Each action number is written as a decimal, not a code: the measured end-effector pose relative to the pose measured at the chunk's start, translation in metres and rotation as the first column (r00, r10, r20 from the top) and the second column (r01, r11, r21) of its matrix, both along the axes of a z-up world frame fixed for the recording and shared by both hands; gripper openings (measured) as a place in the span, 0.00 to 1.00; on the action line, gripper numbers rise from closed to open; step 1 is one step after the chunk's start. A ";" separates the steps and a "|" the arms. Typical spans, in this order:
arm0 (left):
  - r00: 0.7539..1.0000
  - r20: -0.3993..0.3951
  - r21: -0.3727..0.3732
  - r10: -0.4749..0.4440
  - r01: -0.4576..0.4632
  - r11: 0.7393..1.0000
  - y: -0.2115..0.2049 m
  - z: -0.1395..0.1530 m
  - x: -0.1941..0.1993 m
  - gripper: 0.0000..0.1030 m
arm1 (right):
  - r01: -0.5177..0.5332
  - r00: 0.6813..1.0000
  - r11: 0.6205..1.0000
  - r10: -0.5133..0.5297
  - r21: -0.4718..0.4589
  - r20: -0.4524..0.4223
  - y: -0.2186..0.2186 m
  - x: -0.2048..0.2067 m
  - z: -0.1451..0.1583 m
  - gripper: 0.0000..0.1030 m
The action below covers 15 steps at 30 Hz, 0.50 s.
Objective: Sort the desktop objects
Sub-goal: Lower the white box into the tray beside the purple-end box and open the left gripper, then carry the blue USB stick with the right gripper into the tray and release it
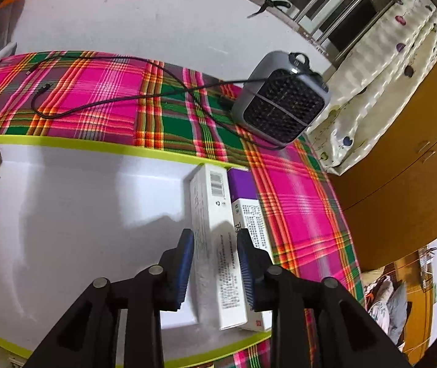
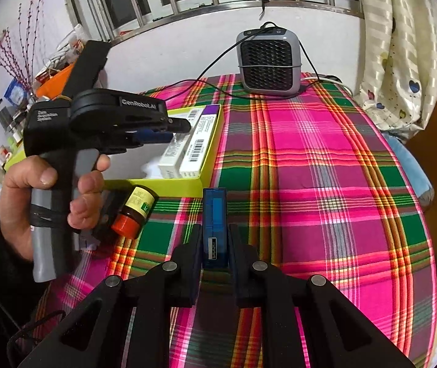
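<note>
A white tray with a lime-green rim (image 1: 95, 147) lies on the plaid tablecloth. In it a long white box (image 1: 215, 202) lies flat beside a purple-and-white box (image 1: 250, 211). My left gripper (image 1: 215, 254) straddles the white box, and both blue pads meet its long sides. In the right wrist view the left gripper (image 2: 184, 126) hovers low over the tray (image 2: 215, 144), held by a hand (image 2: 46, 181). My right gripper (image 2: 215, 230) is shut on a translucent blue USB device (image 2: 215, 211) above the cloth. A brown bottle with a red cap (image 2: 135, 211) lies on the cloth by the tray's near rim.
A grey desk heater (image 2: 269, 61) stands at the table's far edge, and its black cable (image 1: 95, 107) trails across the cloth behind the tray. The wall and a barred window are beyond. A cluttered shelf (image 2: 13, 113) is at far left, a curtain (image 2: 402, 46) at right.
</note>
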<state>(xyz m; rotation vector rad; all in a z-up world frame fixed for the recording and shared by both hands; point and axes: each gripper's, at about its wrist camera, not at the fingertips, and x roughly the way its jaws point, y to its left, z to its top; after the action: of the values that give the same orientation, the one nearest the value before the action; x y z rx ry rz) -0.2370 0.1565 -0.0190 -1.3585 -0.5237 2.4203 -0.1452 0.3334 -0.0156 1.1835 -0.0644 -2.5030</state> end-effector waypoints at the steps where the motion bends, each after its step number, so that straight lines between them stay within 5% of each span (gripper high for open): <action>1: 1.000 -0.002 0.008 -0.004 0.004 1.000 -0.001 0.001 0.000 0.28 | -0.001 1.000 1.000 0.001 0.001 0.000 0.000 0.001 0.000 0.16; 15: 0.996 -0.038 0.035 -0.077 0.079 0.996 -0.007 0.012 0.020 0.26 | 0.003 1.000 1.000 -0.003 0.001 -0.004 -0.010 -0.003 0.005 0.16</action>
<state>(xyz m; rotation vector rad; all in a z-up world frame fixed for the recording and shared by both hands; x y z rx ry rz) -0.2167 0.1491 -0.0066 -1.2928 -0.4931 2.3572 -0.1481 0.3238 -0.0111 1.1793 -0.0637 -2.5083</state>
